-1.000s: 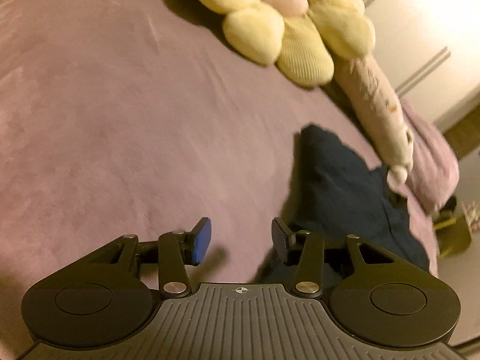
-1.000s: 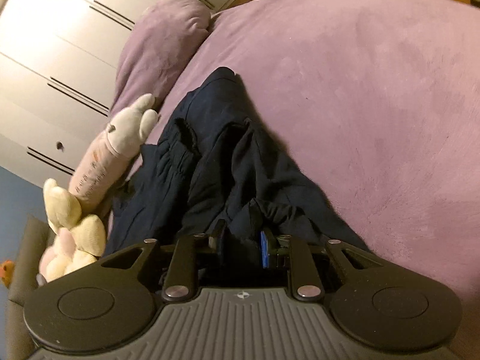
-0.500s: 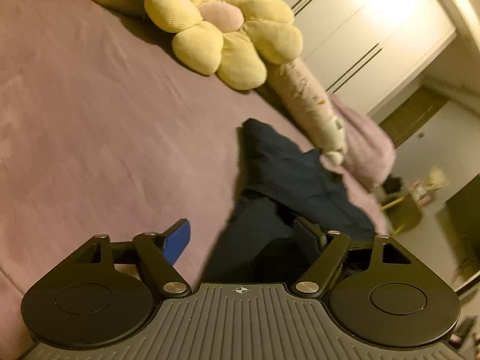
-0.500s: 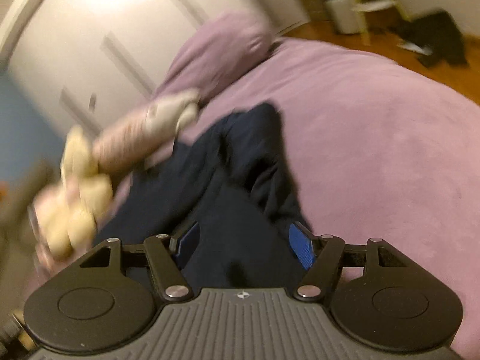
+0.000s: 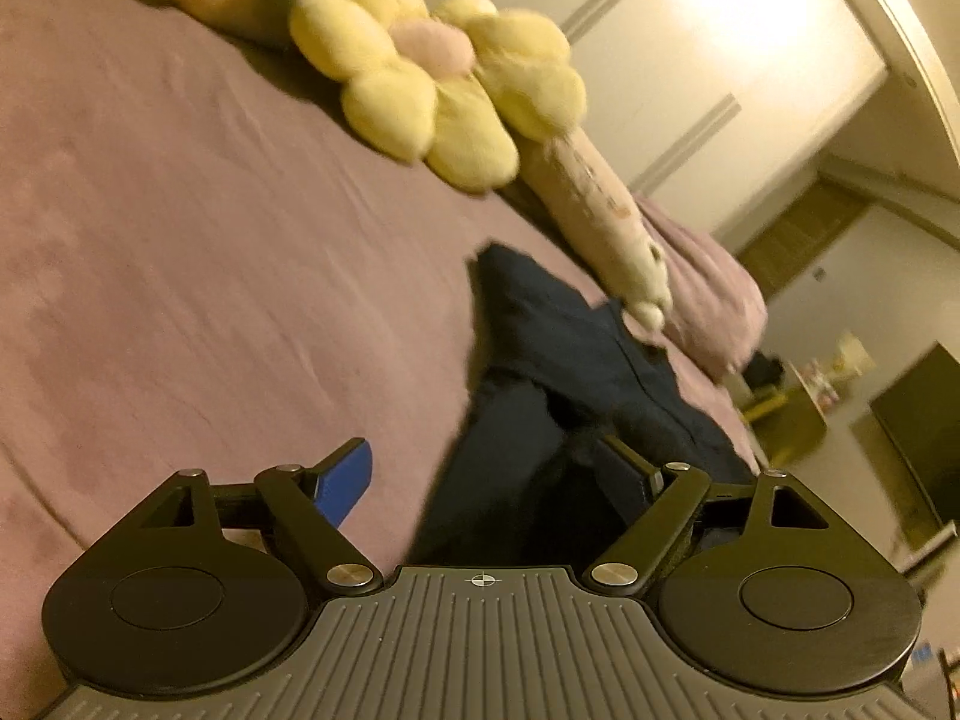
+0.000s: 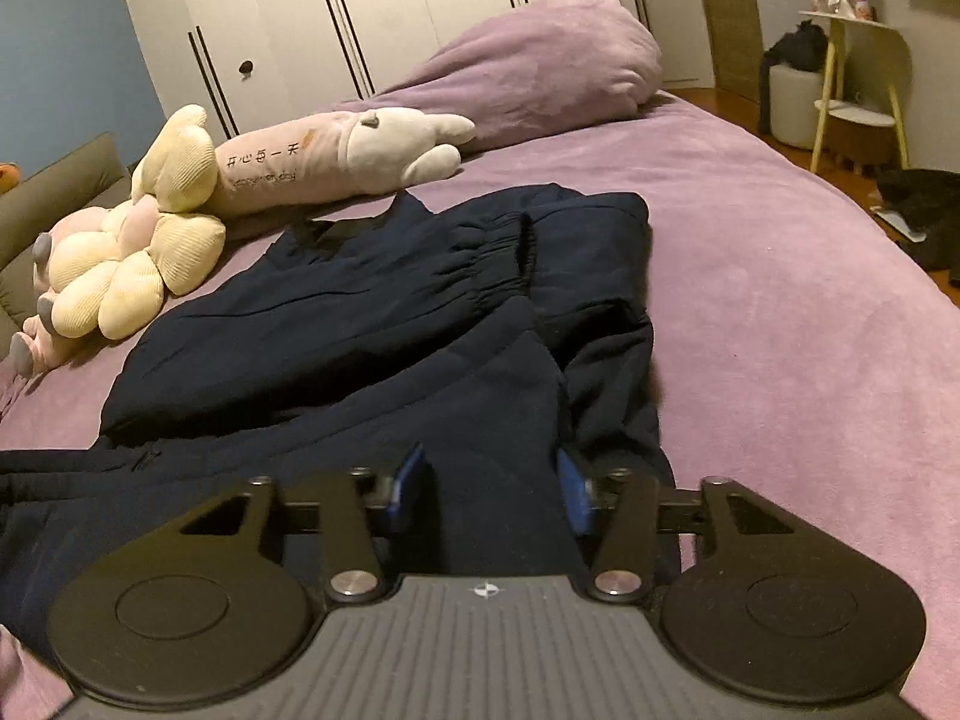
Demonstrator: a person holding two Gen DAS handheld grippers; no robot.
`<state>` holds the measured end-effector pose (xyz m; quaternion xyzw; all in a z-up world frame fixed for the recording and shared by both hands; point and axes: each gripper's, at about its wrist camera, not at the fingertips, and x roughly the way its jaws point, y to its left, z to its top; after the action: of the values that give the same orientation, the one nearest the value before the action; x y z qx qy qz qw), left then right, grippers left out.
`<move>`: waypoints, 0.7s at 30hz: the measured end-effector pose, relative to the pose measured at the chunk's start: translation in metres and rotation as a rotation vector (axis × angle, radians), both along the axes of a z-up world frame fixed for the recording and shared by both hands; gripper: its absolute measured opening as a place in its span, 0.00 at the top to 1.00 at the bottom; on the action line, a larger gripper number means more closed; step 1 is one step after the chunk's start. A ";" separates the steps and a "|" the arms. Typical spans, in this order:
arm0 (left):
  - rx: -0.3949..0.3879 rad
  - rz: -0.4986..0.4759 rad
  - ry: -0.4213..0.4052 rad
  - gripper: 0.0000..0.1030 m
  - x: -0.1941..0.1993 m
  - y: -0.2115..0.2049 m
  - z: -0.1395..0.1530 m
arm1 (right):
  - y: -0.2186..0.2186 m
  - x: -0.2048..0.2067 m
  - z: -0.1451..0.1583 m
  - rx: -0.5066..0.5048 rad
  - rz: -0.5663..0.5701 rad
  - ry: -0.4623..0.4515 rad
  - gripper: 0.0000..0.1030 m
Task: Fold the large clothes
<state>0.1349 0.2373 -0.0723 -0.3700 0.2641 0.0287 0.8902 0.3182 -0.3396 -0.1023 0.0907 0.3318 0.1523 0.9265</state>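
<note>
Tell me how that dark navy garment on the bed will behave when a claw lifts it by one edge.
The navy garment lies in soft overlapping folds on the purple bedspread, so it will probably hang limp and unfold as it rises. Its gathered elastic band suggests thick fabric, likely rather heavy. A one-edge lift would likely drag the rest along the bed instead of clearing it.

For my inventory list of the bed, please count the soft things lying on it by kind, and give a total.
Dark navy garment: 1
Flower-shaped yellow cushion: 1
Long pink rabbit plush: 1
Pink plush with grey feet, partly behind the flower: 1
Purple pillow or bundled blanket: 1
Total: 5
</note>
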 end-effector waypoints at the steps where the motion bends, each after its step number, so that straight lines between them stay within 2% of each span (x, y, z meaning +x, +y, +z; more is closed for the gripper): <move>1: -0.009 -0.029 -0.001 0.17 0.002 -0.002 0.000 | 0.000 0.000 0.000 -0.001 0.003 0.003 0.61; 3: -0.017 -0.070 -0.038 0.16 0.002 -0.005 0.004 | 0.000 0.002 0.001 0.003 -0.003 0.009 0.62; 6: -0.022 -0.055 -0.090 0.12 -0.008 -0.002 0.013 | -0.004 0.002 0.005 0.028 0.002 0.013 0.63; 9: -0.018 -0.053 -0.092 0.12 -0.018 0.001 0.016 | -0.005 0.001 0.006 0.031 0.010 0.015 0.63; 11: 0.002 -0.088 -0.088 0.11 -0.023 -0.002 0.017 | -0.006 0.000 0.005 0.034 0.012 0.017 0.63; 15: 0.111 -0.163 -0.064 0.08 -0.030 -0.016 0.018 | -0.005 0.000 0.003 0.039 0.012 0.025 0.62; 19: 0.274 -0.212 -0.043 0.07 -0.021 -0.034 0.017 | -0.004 0.002 0.004 0.038 0.013 0.035 0.60; 21: 0.274 -0.220 -0.048 0.07 -0.007 -0.036 0.011 | -0.002 0.003 0.005 0.032 0.021 0.038 0.59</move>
<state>0.1279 0.2011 -0.0609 -0.2147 0.2752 -0.0420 0.9362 0.3208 -0.3417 -0.0977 0.1050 0.3478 0.1658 0.9168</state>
